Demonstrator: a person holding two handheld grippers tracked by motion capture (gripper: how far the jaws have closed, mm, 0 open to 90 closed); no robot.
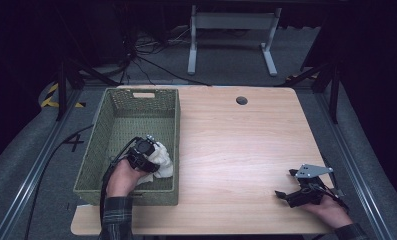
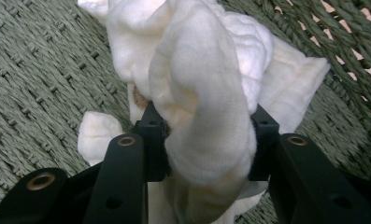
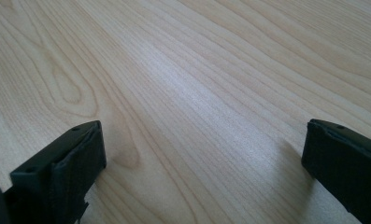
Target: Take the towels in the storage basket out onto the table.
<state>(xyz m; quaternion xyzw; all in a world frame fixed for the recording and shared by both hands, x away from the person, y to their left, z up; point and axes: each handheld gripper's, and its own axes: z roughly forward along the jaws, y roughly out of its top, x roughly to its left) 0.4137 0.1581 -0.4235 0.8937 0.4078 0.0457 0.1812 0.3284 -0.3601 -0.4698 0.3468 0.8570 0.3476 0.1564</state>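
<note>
The left tongs [image 2: 206,140] are pinching a bunched fold of the white cloth [image 2: 206,70], which is lying in the near right corner of the green woven basket [image 1: 117,95], its bulk trailing away ahead of the pads. The right tongs [image 1: 292,186] are resting spread on the bench [image 1: 236,145], well apart and holding nothing, so the left hand [image 1: 122,176] is the nearer one.

a "4" marked on the grey floor [image 1: 75,142] — nothing else legible.

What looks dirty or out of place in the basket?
The white cloth lies crumpled in the green woven basket, a fold of it pinched in the left tongs. A small brownish stain marks it near the grip; nothing else stands out.
</note>
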